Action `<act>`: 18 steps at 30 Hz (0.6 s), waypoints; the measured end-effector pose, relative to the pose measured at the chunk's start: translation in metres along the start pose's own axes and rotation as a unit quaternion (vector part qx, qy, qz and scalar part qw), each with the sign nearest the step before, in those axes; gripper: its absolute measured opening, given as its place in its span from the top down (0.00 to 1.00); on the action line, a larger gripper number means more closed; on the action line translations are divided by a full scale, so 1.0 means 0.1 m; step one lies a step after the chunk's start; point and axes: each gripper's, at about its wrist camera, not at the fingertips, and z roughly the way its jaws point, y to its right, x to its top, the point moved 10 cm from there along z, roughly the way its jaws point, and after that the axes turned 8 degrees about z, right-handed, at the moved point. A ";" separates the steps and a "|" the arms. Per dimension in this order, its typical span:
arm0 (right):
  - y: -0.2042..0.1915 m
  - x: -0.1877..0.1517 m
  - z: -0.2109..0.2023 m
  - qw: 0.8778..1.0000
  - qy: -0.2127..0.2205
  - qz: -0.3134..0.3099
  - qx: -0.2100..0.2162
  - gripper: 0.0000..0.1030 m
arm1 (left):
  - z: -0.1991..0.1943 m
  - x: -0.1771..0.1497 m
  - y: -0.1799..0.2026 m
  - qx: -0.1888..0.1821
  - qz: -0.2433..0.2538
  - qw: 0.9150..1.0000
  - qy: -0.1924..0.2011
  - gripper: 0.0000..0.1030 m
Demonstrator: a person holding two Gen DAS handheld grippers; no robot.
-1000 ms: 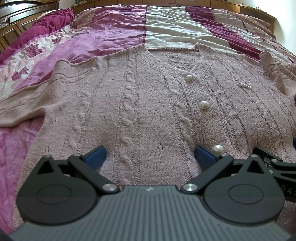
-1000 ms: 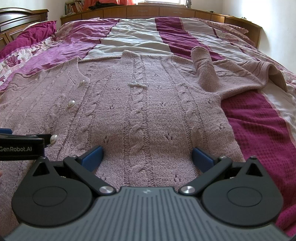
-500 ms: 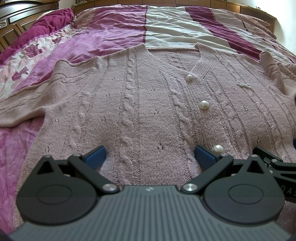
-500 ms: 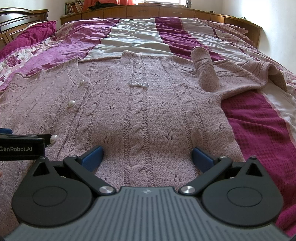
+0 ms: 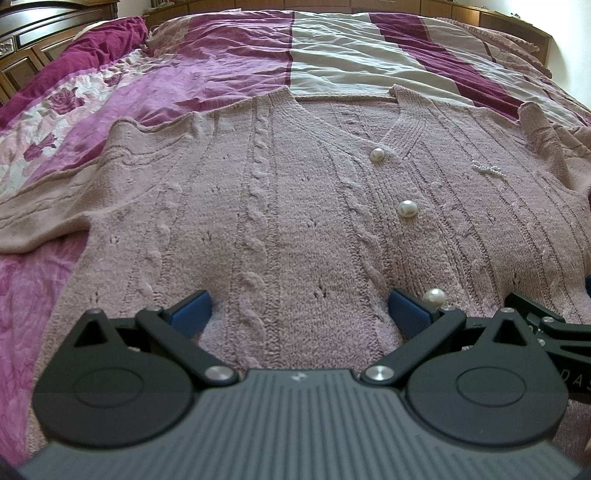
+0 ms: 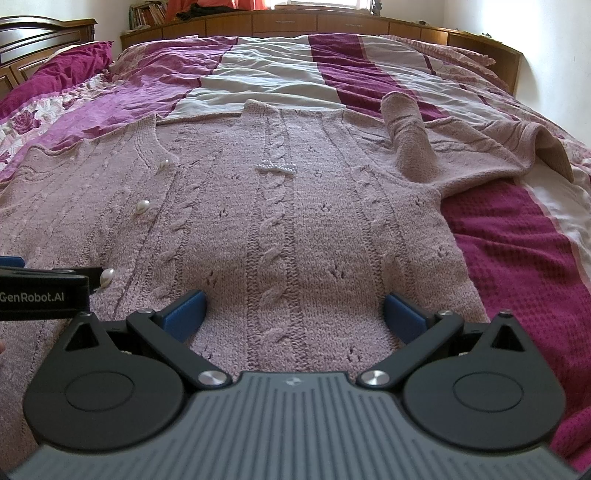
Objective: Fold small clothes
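A dusty-pink cable-knit cardigan (image 5: 280, 206) (image 6: 295, 221) with pearl buttons (image 5: 407, 209) lies spread front-up on the bed. My left gripper (image 5: 299, 314) stands open over the hem on its left half, blue pads wide apart and nothing between them. My right gripper (image 6: 293, 314) is likewise open over the hem on the right half. The left sleeve (image 5: 40, 218) trails out to the left. The right sleeve (image 6: 480, 155) is bunched up, its cuff (image 6: 406, 129) folded onto the shoulder. The left gripper's side (image 6: 40, 291) shows at the right wrist view's left edge.
The bed is covered with a striped magenta, maroon and grey quilt (image 6: 280, 77). A dark wooden headboard (image 5: 40, 48) stands at the left. Low wooden cabinets (image 6: 295, 26) run along the far side. A maroon waffle blanket (image 6: 524, 251) lies right of the cardigan.
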 end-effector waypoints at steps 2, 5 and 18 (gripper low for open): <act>0.00 0.00 0.00 1.000 0.000 0.001 0.000 0.00 | 0.00 0.00 0.00 0.000 0.000 1.000 0.000 0.00; 0.00 0.00 0.00 1.000 0.000 0.000 0.000 0.00 | 0.00 0.00 0.00 0.000 0.000 1.000 0.000 0.00; 0.00 0.01 -0.01 1.000 -0.004 0.003 0.003 0.00 | -0.01 0.01 -0.03 -0.003 -0.001 1.000 -0.008 0.00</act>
